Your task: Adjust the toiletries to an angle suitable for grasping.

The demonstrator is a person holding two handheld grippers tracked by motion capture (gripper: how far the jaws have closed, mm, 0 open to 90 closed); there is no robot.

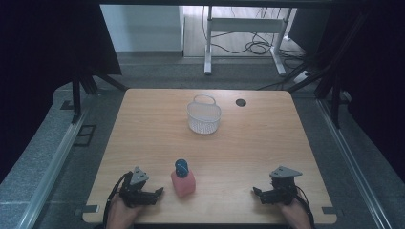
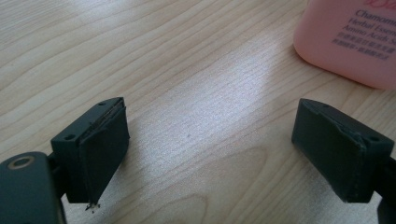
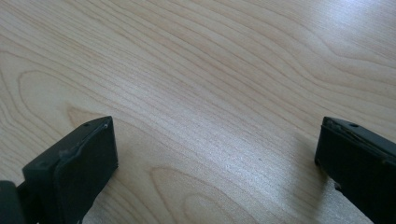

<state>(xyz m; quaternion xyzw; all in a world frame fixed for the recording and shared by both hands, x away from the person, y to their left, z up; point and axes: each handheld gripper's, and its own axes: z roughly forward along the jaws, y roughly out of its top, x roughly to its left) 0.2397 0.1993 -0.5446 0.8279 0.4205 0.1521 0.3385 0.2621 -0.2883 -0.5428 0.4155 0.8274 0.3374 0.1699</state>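
Note:
A pink bottle with a blue cap stands near the front of the wooden table, between the two hands. My left gripper rests at the front left, open, its tips a short way left of the bottle. In the left gripper view the jaws stand wide apart over bare wood, and the pink bottle shows at the upper right, apart from them. My right gripper lies at the front right, open, pointing left toward the bottle. Nothing lies between its jaws in the right gripper view. A white mesh basket sits farther back, near the middle.
A round cable hole is in the table top behind and right of the basket. Beyond the far edge are a white desk frame and loose cables on the floor. Dark curtains hang at both sides.

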